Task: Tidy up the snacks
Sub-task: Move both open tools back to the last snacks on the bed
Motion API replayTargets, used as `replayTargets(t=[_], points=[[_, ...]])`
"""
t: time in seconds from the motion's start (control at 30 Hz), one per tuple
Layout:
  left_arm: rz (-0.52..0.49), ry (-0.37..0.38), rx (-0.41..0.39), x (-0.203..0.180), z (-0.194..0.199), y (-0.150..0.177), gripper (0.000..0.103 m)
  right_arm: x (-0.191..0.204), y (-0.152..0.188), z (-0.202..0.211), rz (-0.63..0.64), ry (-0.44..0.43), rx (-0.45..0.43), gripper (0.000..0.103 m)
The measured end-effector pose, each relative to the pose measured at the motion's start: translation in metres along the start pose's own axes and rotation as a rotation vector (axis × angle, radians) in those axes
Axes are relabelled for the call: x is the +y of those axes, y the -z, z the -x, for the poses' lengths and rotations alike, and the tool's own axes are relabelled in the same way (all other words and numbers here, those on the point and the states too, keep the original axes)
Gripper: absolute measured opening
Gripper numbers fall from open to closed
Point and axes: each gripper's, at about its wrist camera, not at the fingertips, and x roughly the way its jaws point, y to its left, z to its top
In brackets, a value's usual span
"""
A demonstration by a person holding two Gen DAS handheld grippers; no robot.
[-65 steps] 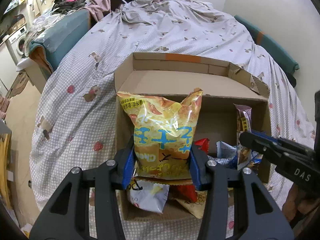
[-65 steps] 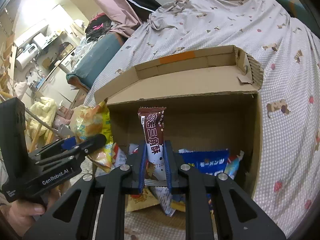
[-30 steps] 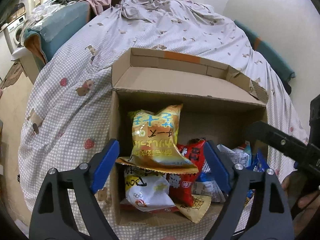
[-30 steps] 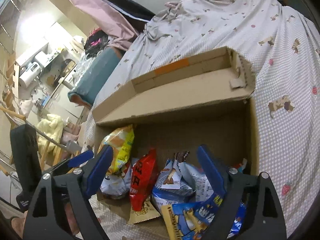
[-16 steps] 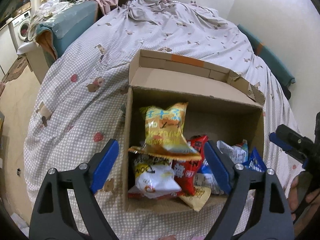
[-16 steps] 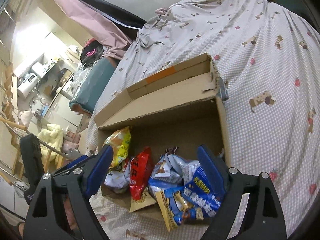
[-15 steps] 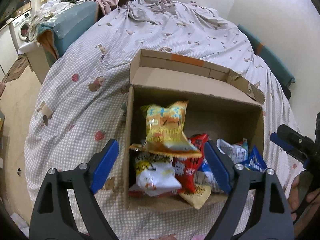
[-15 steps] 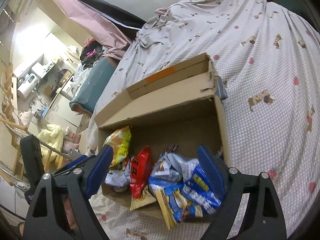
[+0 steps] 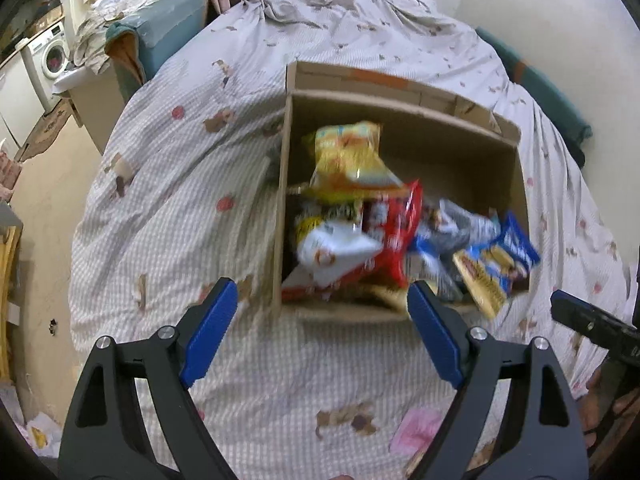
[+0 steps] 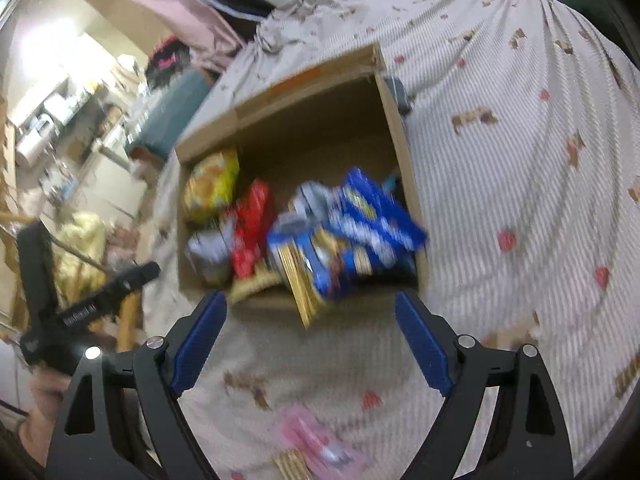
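Centrally, the cardboard box (image 9: 400,148) sits on a bed (image 9: 168,200), its top open and crowded with snack packets. Against the box's left wall a yellow bag (image 9: 348,160) stands upright; just right of it lies a red packet (image 9: 396,224), and in front of the yellow bag a white packet (image 9: 332,248). Toward the box's right wall, blue packets (image 10: 360,224) pile up and poke over the near rim. Print on all of them is too blurred to read.

Under the box, the bedcover is pale check cloth dotted with small brown animals and red strawberries, rumpled at the far end. Near to the box, on the bedcover, lies a pink wrapper (image 10: 316,444). Beyond the box's left side stand a teal sofa arm (image 9: 168,20) heaped with clothes and, farther off, a washing machine (image 9: 52,54).

Short of the box's near rim, the left gripper (image 9: 320,336) has its blue-padded fingers (image 9: 208,332) spread wide with nothing between them. Likewise the right gripper (image 10: 310,340) is spread wide and empty, its fingers (image 10: 424,344) apart from the box. In the right wrist view the other handle bears blurred white lettering.
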Motion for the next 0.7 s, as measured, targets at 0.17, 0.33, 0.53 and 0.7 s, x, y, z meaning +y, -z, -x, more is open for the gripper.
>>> replayTargets(t=[0.17, 0.33, 0.53, 0.7], points=[[-0.004, -0.007, 0.039, 0.001, 0.006, 0.026, 0.085, 0.005, 0.036, -0.007, 0.056, 0.063, 0.113, 0.089], [-0.004, 0.001, 0.105, -0.001, 0.005, 0.052, 0.085, 0.011, 0.077, -0.029, 0.112, 0.11, 0.281, 0.089], [-0.022, -0.007, 0.152, -0.007, 0.004, 0.074, 0.085, 0.034, 0.123, -0.047, 0.225, 0.06, 0.448, 0.086], [-0.018, -0.006, 0.174, -0.008, 0.002, 0.084, 0.085, 0.05, 0.153, -0.064, 0.325, 0.098, 0.542, 0.067]])
